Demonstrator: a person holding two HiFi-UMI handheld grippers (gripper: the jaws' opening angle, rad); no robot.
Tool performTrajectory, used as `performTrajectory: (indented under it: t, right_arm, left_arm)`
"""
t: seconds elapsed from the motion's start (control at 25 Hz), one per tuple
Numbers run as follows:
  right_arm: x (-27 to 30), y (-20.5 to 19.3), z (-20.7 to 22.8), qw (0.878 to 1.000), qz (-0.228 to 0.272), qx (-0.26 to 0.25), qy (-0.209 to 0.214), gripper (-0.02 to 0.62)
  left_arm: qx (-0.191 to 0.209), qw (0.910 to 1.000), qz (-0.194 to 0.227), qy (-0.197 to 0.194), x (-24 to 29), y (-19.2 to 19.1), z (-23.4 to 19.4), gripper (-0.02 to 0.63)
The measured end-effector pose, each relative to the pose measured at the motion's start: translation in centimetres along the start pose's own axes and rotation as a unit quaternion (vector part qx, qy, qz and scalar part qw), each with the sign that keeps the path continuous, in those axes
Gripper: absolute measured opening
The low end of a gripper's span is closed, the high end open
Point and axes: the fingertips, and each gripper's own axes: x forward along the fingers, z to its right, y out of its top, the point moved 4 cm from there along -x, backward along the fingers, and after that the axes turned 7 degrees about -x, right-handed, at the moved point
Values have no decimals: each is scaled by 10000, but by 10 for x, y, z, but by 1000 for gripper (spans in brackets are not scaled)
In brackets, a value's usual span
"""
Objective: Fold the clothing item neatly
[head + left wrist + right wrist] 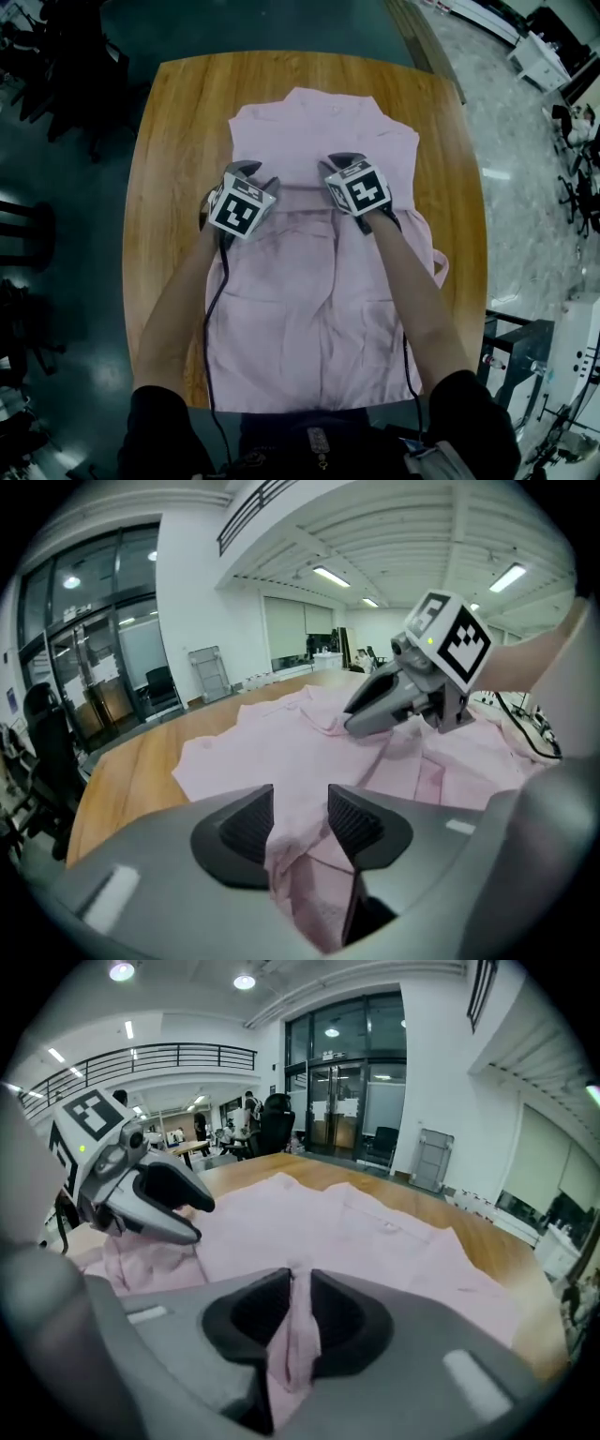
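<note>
Pinches a thin upright ridge of the garment (309, 309) in the right gripper (298, 1309), pads tight on both sides of it. Leaves the left gripper (300, 825) slack: jaws apart, a soft fold lying loose between them, not clamped. Looks like an early stage, judging by the spread. Behind both grippers, toward the person, lies flat and full length, with no side or bottom fold made. At the jaw tips, shows only a bunched crosswise ridge about the waist. Remains to lay in the sides and double the length. Ahead of the jaws, spreads smooth up to a collar. Appears thin, matte, pale pink, limp and quick to crease, with a narrow strip looping off on the right gripper's outer side. Beneath it all and beyond the collar, rests on a glossy wooden table (169, 141) with rounded corners.
</note>
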Motion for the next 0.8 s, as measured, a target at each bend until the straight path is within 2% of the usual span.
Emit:
performTrajectory:
  t: [0.08,0.24,0.36,0.6,0.8]
  right_arm:
    - [-8,3,1,9999,99,108,-62,38]
    - [-32,10,6,9977,487,417,-200,32]
    - [-54,9,14,9930,791,775,-407,31]
    - [-95,-20,20,9806,1124,1363,-845,31]
    - [-98,-59,2,9737,873,1960,-763,32]
  left_arm:
    - [224,9996,-141,-91,7,-2,10,192]
    - [389,9986,-354,-85,17,-7,18,178]
    - [325,9986,-410,109,15,-9,15,39]
    - [497,9981,-340,161,-15,-1,16,32]
    - [737,9948,-703,85,-16,-17,29,35]
